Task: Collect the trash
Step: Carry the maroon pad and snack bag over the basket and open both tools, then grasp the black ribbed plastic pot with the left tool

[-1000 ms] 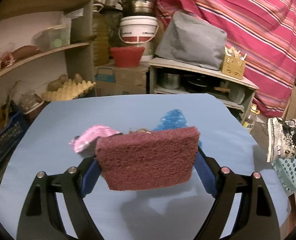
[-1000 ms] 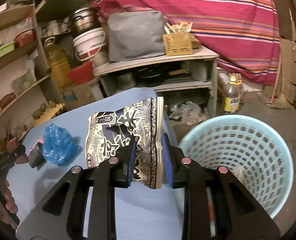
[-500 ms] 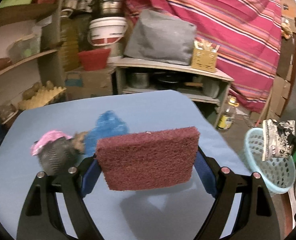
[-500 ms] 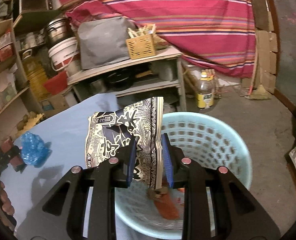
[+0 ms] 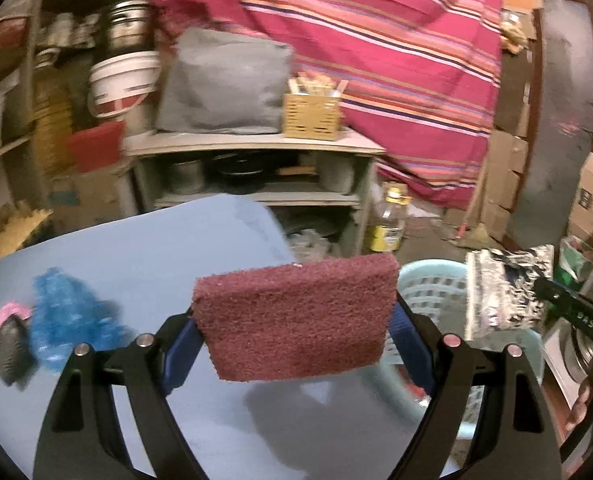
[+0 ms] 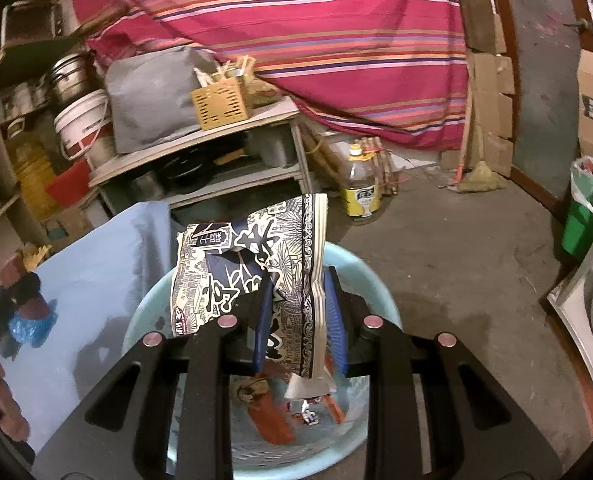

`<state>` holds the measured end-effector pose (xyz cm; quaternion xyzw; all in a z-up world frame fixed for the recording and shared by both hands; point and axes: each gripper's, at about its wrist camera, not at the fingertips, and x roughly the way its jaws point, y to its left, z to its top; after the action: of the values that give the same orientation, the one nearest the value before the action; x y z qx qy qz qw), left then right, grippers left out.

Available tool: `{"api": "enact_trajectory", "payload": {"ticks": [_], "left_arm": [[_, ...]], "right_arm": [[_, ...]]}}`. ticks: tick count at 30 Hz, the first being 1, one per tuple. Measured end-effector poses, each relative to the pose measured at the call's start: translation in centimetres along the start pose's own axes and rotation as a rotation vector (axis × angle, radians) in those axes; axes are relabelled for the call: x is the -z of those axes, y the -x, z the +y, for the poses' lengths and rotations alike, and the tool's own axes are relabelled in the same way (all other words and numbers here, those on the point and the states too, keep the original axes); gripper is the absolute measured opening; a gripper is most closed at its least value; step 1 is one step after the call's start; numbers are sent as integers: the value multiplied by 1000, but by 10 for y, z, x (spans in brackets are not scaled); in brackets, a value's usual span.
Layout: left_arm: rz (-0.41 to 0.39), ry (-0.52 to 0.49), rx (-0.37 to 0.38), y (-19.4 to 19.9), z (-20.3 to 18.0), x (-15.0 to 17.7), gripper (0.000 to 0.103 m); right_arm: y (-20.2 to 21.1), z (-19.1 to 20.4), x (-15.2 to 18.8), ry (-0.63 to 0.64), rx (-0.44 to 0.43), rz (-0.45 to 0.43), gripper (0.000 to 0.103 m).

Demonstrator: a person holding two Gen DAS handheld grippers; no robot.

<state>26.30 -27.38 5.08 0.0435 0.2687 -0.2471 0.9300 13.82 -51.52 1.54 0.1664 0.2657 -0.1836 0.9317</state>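
Observation:
My left gripper is shut on a maroon scouring pad, held by its two side edges above the blue table, near the table's right edge. A pale blue basket shows just behind and right of the pad. My right gripper is shut on a black-and-white printed snack wrapper, hanging directly over the basket, which holds some orange and brown scraps. A blue plastic bag and a dark scrubber with pink cloth lie on the table's left part.
A grey shelf unit with pots stands behind the table, with a bottle on the concrete floor beside it. A striped cloth hangs behind. A green bin stands at the right. Cluttered shelves line the left wall.
Both grippers swung to the right. The right gripper carried the wrapper from the table's edge to above the basket. The left gripper brought the pad toward the basket, leaving the bag and scrubber behind at left.

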Motion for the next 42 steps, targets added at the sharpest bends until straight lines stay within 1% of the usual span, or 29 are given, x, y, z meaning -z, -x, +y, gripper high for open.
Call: {"api": "enact_trajectory", "payload": {"ticks": [5, 9, 11, 18, 19, 21, 25, 26, 28, 29, 30, 32, 35, 36, 37, 39, 42], "left_arm": [[18, -54, 55, -20, -43, -1, 83], [34, -85, 89, -34, -68, -3, 83], [42, -88, 102, -39, -76, -5, 83], [97, -61, 159, -57, -92, -12, 85], [97, -63, 154, -56, -92, -12, 89], [78, -72, 142, -53, -90, -13, 92], [76, -75, 130, -48, -83, -13, 93], [75, -67, 129, -47, -79, -13, 93], [73, -52, 132, -42, -71, -13, 93], [71, -43, 127, -39, -65, -13, 93], [67, -38, 117, -36, -58, -13, 93], [57, -32, 96, -27, -45, -13, 93], [41, -13, 56, -11, -16, -11, 93], [37, -6, 43, -6, -8, -10, 95], [32, 3, 28, -1, 3, -8, 97], [24, 18, -14, 12, 29, -3, 97], [18, 31, -76, 27, 67, 5, 97]], "right_arm": [[2, -18, -1, -33, 27, 0, 26], [1, -26, 2, -22, 59, 6, 26], [0, -29, 2, -25, 61, 11, 26], [-6, -26, 2, -21, 56, 29, 26], [-7, -24, 2, -17, 55, 32, 26], [-10, -20, 0, -4, 55, 35, 28], [-12, -15, 0, 8, 51, 43, 29], [-13, -14, 0, 8, 50, 47, 31], [-16, -11, 0, 11, 42, 65, 41], [-17, -8, 0, 16, 49, 68, 57], [-18, -3, 0, 26, 60, 67, 70], [-19, 6, 0, 47, 78, 61, 79], [-19, 23, -1, 65, 81, 57, 89], [-19, 27, -1, 68, 79, 54, 93], [-18, 36, -1, 76, 74, 46, 94], [-17, 51, -1, 86, 61, 34, 98], [-18, 77, 1, 100, 35, 24, 98]]}}
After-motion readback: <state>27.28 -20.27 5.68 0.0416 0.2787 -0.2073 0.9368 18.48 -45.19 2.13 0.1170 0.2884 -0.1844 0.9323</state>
